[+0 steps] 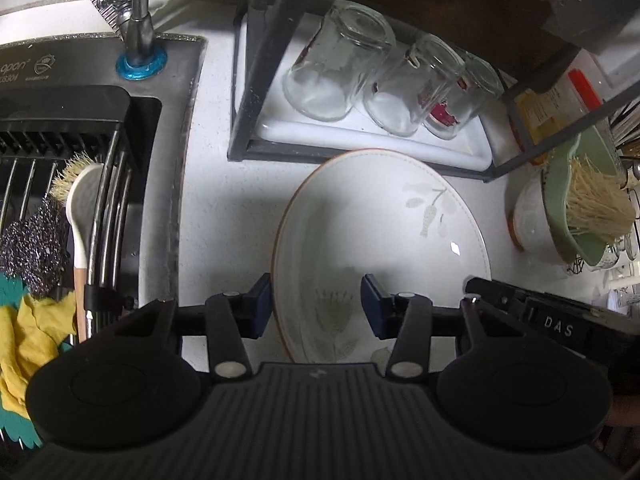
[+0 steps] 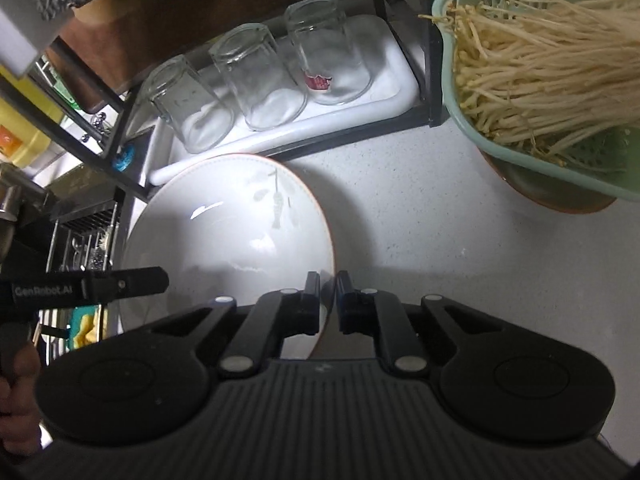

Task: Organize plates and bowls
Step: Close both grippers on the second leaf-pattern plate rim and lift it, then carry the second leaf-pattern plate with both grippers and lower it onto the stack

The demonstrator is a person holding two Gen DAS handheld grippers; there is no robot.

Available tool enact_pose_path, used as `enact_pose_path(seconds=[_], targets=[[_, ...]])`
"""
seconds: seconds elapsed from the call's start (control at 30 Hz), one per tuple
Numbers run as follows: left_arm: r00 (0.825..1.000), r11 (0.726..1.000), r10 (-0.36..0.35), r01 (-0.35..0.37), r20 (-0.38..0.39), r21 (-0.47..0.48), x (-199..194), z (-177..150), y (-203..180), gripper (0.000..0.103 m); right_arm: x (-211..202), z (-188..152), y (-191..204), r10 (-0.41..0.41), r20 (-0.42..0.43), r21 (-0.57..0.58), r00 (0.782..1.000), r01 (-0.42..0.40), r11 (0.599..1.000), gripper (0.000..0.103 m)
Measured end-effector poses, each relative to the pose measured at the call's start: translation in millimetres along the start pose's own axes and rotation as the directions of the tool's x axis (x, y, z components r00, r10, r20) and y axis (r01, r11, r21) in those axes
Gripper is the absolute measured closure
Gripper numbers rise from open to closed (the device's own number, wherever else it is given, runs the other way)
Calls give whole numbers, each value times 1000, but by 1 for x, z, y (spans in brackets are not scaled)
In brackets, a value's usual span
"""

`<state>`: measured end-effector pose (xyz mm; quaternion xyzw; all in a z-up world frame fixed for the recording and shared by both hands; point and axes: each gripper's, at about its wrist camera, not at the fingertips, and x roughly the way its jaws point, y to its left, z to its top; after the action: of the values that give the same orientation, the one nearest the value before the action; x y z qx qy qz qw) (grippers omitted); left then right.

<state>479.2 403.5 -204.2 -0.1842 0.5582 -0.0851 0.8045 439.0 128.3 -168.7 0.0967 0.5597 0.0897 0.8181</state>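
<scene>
Right tool (image 2: pixel 328 300) clenched on the plate (image 2: pixel 224 236) rim; left tool (image 1: pixel 316 304) straddles the opposite rim, released.

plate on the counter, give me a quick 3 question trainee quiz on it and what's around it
1. True or false: the plate lies on the counter in front of the white tray.
2. How many glasses stand upside down on that tray?
3. Which gripper has its fingers shut on the plate's rim: (a) left gripper or (b) right gripper?

Key: 1 true; 2 three; 3 b.
</scene>
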Motion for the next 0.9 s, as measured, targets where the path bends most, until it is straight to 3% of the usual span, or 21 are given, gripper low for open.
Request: enact_pose_path(seconds=[0.3, 0.57, 0.9], targets=[[996, 995, -86, 85, -4, -56, -15, -14, -8, 50, -17, 4, -15, 10, -18, 14, 1000, -9, 1000, 91], [993, 987, -113, 115, 28, -112, -44, -38, -28, 50, -53, -11, -28, 31, -6, 34, 999, -31, 999, 91], [991, 987, -113, 120, 70, -103, -96, -72, -65, 50, -113, -35, -40, 68, 26, 54, 997, -69, 996, 91]])
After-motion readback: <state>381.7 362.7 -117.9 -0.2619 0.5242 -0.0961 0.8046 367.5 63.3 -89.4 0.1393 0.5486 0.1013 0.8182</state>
